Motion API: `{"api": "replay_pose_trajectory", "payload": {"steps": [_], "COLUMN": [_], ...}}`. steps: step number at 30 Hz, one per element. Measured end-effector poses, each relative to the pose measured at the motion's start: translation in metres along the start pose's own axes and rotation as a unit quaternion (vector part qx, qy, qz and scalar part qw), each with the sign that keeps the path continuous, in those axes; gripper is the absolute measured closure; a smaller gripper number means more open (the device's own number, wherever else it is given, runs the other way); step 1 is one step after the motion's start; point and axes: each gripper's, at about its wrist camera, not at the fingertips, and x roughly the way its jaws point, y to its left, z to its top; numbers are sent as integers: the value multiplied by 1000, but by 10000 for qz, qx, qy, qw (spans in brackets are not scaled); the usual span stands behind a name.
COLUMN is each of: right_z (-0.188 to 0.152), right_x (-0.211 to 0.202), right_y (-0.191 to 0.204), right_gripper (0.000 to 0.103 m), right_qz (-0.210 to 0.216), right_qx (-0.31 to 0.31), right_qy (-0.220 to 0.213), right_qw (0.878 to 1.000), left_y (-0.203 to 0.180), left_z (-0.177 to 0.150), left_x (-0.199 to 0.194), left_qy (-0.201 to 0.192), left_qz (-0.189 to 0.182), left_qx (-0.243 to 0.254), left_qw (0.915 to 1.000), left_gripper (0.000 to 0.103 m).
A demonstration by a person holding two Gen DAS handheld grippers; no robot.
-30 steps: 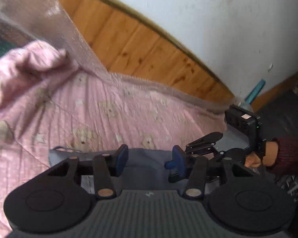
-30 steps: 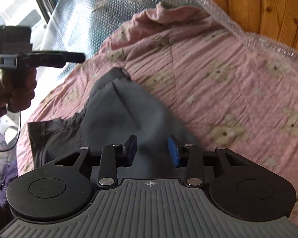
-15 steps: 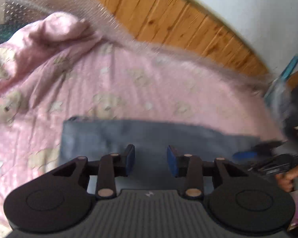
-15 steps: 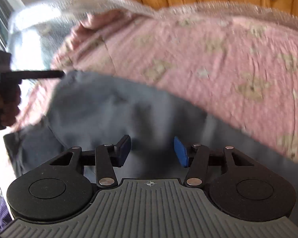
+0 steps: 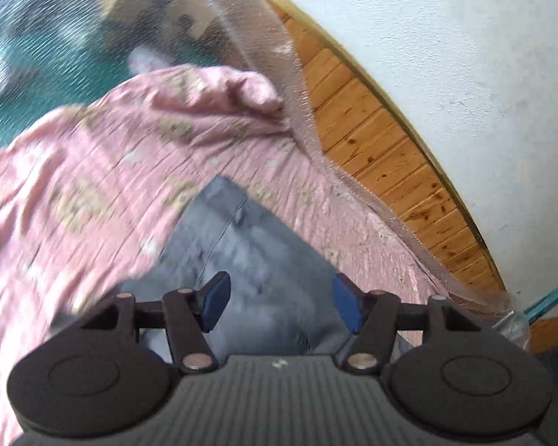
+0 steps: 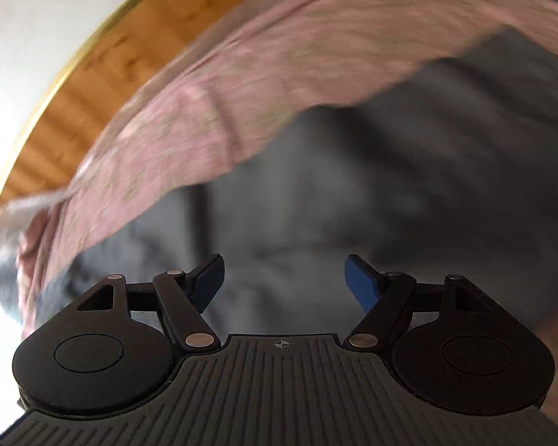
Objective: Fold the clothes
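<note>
A grey garment (image 5: 241, 245) lies on a pink bear-print sheet (image 5: 93, 186). In the left wrist view one squared end of it points away from me. My left gripper (image 5: 279, 306) is open and empty just above the garment's near part. In the right wrist view the garment (image 6: 353, 193) fills the middle, blurred. My right gripper (image 6: 281, 278) is open wide and empty over the grey cloth.
A clear bubble-wrap sheet (image 5: 279, 74) runs along the far edge of the pink sheet, against wood panelling (image 5: 383, 137) and a white wall (image 5: 465, 55). A teal surface (image 5: 37, 85) lies at the far left. Wood panelling (image 6: 93, 74) also shows in the right wrist view.
Both grippers have swung fast and opened wider. The garment, a flat band across the left view, now runs away from it. Neither gripper sees the other now.
</note>
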Motion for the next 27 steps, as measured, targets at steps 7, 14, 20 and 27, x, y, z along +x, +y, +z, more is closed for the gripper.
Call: {"api": "replay_pose_trajectory", "payload": {"steps": [7,14,20,27], "right_z": [15,26,23,6], "right_x": [-47,-22,-31,-50], "right_y": [-179,-210,-215,-211], "right_gripper": [28,17,22,20], "right_qz": [-6,895,1049,1048], "right_qx": [2030,2388,2117,1904], "right_qy": [-1159,-1251,-1377,-1544], "right_qw": [9723,9588,9619,9638], "left_y": [34,40,55,68], "left_z": [-109,-128,-129,-136], "left_x": [-15,3,16,17], "left_qy": [-32,-469,-521,-816], "left_qz": [216,400,311,-13], "left_qx": [-1508,-1524,-1420,-1556], "left_qw": [9883,9864,9880,9844], "left_gripper": [41,40,41,41]}}
